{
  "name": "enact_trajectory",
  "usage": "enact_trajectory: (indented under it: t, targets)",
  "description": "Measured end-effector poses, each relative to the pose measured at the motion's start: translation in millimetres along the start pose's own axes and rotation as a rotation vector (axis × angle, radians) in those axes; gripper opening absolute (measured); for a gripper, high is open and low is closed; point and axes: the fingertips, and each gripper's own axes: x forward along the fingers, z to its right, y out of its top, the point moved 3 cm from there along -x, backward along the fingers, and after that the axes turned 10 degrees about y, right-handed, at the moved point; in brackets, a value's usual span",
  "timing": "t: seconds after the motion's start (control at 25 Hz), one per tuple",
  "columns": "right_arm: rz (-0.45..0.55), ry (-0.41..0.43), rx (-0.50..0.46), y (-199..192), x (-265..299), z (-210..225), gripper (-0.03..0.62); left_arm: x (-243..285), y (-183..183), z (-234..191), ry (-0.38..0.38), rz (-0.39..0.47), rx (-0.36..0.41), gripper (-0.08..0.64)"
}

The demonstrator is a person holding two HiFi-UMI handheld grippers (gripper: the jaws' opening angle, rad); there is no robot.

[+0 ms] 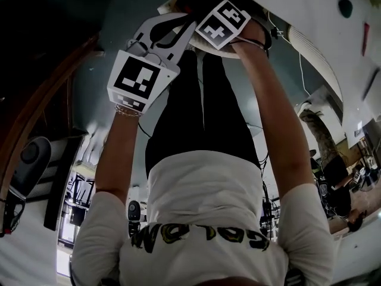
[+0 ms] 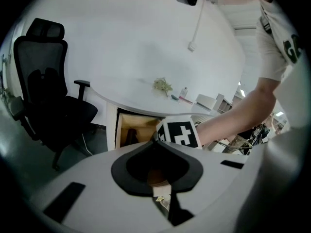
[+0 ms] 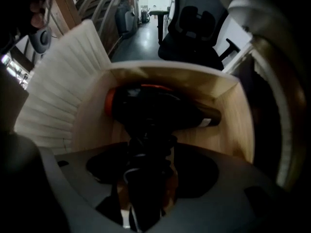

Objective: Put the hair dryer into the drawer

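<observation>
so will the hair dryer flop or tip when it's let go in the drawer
Probably stiff: the hair dryer holds its shape with the right gripper shut only on its handle. Likely top-heavy, the bulky barrel lying beyond the jaws, so it may tip on release. Its rounded barrel might roll slightly on the smooth wooden drawer.

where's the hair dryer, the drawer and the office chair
hair dryer (image 3: 160, 106), right gripper view, on its black barrel
drawer (image 3: 239, 125), right gripper view, on its right wooden wall
office chair (image 2: 41, 76), left gripper view, on its mesh backrest
</observation>
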Motion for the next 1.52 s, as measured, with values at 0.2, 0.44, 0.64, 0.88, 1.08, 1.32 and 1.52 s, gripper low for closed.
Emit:
enact_trajectory:
  t: [0.2,0.44,0.64,0.88,1.08,1.32,1.52]
  targets:
    - [0.095,0.04,-0.006,-11.4,-60.1,-23.5,0.256,-25.8,24.9,11.1,0.049,0.053,-0.036,0.02]
    - [0.295,0.041,0.109,-32.9,-153.9,-28.1,0.207,-65.0,70.8,33.9,0.086,0.118,-0.073,0.015]
    - [0.514,-0.023,0.202,-37.0,-244.3,-13.0,0.172,-91.8,115.8,52.9,0.086,0.19,-0.043,0.015]
    - [0.759,-0.056,0.273,-37.5,-342.5,-20.3,0.15,-134.3,167.0,75.9,0.113,0.295,-0.049,0.014]
    - [0.908,-0.084,0.291,-47.0,-399.0,-30.1,0.138,-162.8,204.2,98.1,0.131,0.374,-0.036,0.012]
    - [1.064,-0.139,0.31,-61.7,-469.1,-44.6,0.118,-194.6,240.1,117.7,0.149,0.455,0.008,0.012]
    - [1.181,-0.18,0.294,-66.5,-526.8,-59.0,0.103,-223.1,267.0,130.9,0.167,0.522,0.036,0.012]
